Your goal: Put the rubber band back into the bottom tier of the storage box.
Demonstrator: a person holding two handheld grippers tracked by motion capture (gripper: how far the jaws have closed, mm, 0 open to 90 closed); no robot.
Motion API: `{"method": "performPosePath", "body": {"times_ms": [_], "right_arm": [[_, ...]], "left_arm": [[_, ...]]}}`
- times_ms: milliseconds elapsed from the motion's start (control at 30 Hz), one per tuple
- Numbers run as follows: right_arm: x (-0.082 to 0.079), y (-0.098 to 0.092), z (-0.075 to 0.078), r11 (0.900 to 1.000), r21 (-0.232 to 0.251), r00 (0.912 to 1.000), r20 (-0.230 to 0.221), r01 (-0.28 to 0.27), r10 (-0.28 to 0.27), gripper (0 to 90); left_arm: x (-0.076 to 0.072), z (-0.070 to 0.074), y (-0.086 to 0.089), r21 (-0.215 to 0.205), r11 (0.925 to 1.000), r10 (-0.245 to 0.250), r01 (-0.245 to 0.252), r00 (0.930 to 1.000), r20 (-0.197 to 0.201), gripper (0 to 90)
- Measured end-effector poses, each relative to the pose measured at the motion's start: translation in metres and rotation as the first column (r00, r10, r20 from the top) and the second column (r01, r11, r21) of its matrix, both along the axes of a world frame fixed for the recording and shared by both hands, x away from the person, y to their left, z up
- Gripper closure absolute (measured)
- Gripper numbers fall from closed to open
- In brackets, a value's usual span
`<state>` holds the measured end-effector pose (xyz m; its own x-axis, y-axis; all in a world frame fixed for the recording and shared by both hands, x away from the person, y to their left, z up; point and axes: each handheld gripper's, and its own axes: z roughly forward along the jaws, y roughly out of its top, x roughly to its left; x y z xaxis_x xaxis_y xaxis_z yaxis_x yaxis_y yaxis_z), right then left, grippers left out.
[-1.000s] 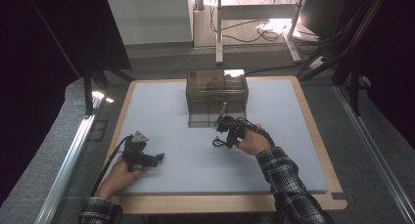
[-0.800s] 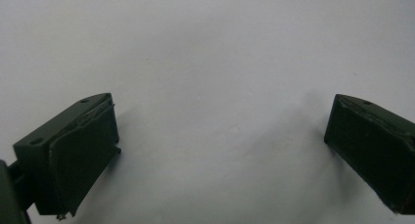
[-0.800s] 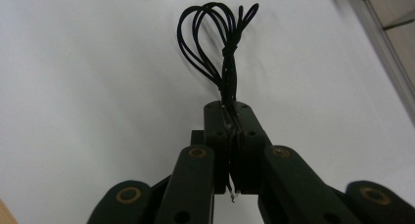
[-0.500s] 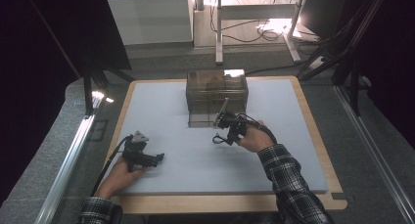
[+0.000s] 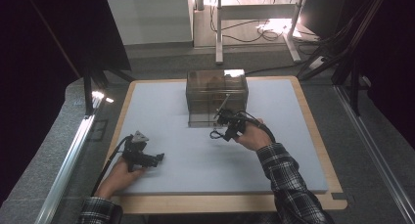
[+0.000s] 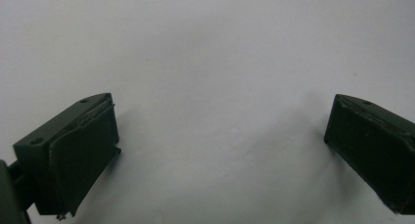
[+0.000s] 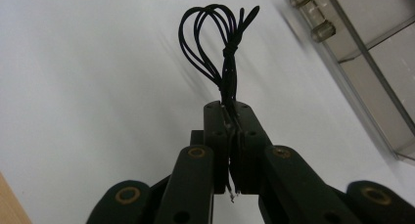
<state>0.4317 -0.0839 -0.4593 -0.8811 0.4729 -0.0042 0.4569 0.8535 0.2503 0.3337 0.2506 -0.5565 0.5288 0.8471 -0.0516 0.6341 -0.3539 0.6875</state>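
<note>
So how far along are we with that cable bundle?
Done: the right tool is shut on the coiled black cable bundle, lifted beside the clear drawer box. In hand: just holding it. Left: putting it down somewhere; no drawer looks open. The left tool rests open, idle.

From above, my surroundings sit dark while the white mat (image 5: 195, 150) is evenly lit; glare burns at twelve o'clock on the floor beyond. Close up, my jaws cast soft shadows toward twelve, and their near parts blur.
</note>
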Motion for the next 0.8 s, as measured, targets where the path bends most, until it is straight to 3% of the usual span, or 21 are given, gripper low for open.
{"method": "performPosePath", "body": {"times_ms": [300,800], "right_arm": [[0.003,0.001,0.002,0.997,0.072,0.999,0.025,0.035,-0.036,84.9],[0.012,0.006,0.001,0.988,0.145,0.9934,0.095,0.05,-0.064,84.8]], "left_arm": [[0.0,0.0,0.0,-0.002,1.0,0.002,-0.002,1.0,-0.001,0.0],[0.0,0.0,0.0,-0.002,1.0,0.002,-0.002,1.0,-0.001,0.0]]}}
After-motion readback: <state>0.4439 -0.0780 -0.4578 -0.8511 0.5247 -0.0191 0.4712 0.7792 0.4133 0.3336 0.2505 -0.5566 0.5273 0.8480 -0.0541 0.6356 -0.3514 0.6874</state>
